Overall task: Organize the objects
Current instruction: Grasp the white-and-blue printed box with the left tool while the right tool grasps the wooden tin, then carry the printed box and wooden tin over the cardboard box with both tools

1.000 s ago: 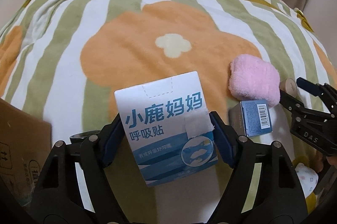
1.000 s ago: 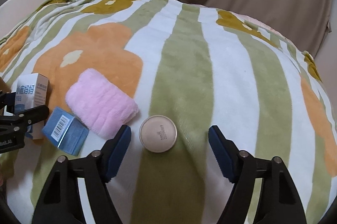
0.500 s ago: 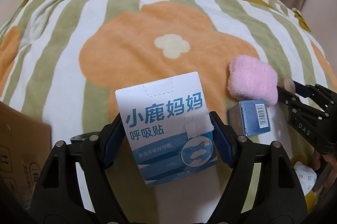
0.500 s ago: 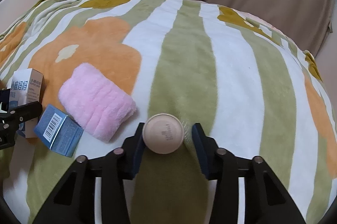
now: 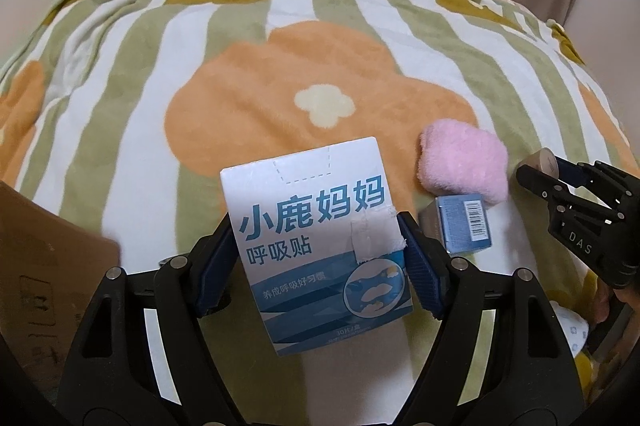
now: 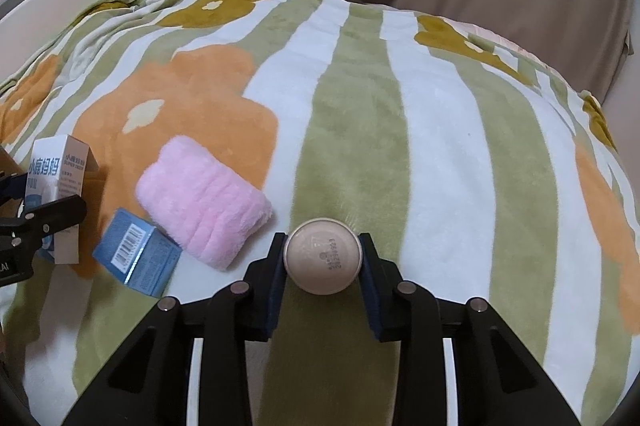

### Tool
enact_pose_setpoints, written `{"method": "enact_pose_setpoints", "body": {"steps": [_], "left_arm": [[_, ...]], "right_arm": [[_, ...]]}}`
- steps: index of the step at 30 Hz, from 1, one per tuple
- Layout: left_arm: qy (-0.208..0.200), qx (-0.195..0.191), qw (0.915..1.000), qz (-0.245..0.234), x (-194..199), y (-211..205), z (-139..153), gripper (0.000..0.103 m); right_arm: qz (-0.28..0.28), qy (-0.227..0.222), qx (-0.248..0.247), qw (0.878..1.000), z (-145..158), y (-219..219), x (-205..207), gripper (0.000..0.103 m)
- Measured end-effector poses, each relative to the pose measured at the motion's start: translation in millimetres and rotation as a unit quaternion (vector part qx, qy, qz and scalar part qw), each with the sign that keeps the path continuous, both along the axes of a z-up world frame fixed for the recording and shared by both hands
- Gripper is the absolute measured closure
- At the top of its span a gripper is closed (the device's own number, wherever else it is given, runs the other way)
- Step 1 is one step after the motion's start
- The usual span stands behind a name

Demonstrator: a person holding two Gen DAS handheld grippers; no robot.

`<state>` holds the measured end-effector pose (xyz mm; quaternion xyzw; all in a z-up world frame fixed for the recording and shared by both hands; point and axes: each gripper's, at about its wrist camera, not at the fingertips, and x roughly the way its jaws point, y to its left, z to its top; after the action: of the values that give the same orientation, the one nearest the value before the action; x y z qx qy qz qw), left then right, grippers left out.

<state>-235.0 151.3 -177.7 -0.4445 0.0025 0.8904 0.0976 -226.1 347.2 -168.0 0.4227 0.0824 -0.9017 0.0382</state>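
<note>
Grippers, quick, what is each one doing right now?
Left gripper: closed on the white and blue box.
Right gripper: closed on the round beige jar.

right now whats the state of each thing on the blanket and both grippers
white box: upright, clamped in the left gripper
left gripper: shut on the white box
round jar: tipped on its side, printed base facing the camera, clamped in the right gripper
right gripper: shut on the round jar
blue box: lying on the blanket, barcode up, free
pink cloth: folded, lying flat beside the blue box, free
blanket: spread out
</note>
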Motion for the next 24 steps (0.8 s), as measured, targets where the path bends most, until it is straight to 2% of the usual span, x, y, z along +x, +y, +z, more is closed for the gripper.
{"method": "enact_pose_setpoints", "body": {"steps": [15, 24], "left_arm": [[0.04, 0.017, 0.9988, -0.022, 39, -4, 66, 0.03], [0.067, 0.015, 0.9972, -0.031, 65, -25, 108, 0.03]], "right_arm": [[0.011, 0.026, 0.0, 1.0, 60, -10, 41, 0.072], [0.015, 0.042, -0.02, 0.999, 102, -30, 68, 0.072]]}}
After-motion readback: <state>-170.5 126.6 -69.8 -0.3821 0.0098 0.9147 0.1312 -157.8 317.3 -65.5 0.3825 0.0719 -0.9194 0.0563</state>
